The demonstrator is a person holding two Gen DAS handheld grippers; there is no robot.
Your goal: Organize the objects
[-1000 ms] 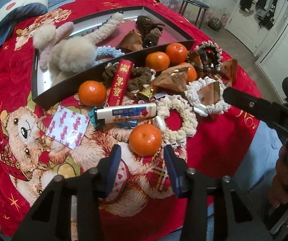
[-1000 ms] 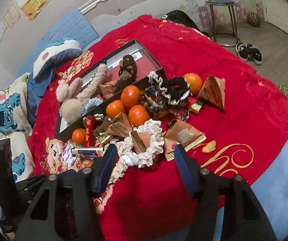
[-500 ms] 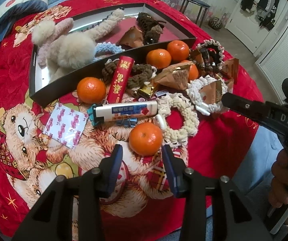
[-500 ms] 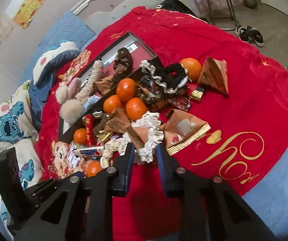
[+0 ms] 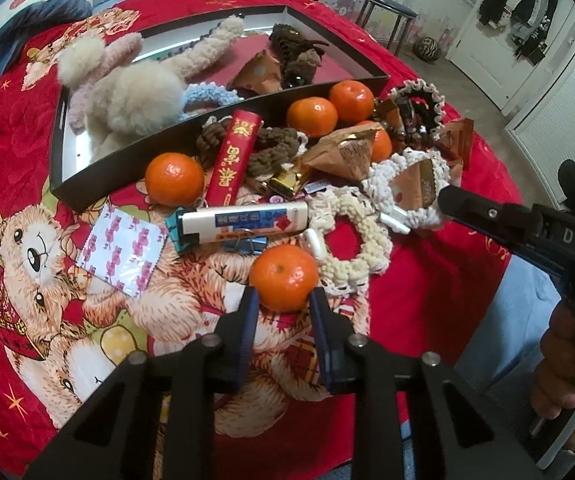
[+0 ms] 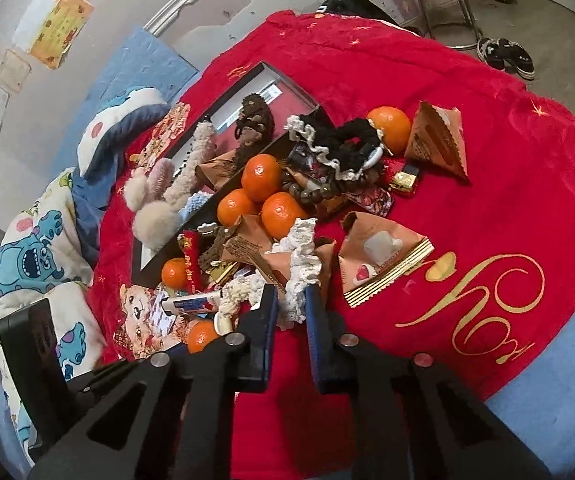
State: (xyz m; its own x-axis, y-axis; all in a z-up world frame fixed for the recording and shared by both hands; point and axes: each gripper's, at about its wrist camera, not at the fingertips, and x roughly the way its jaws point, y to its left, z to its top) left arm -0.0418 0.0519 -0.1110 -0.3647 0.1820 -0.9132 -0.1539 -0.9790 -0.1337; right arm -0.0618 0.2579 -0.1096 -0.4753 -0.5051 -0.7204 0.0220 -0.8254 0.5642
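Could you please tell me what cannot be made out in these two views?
- Left wrist view: the tray floor behind the plush rabbit is hidden.
- Left wrist view: the lighter print is too small to read.
- Right wrist view: the right tongs, shut on the white scrunchie, cover its lower part.

Your right hand is cut off at the frame edge; the lighter print is too small to read.
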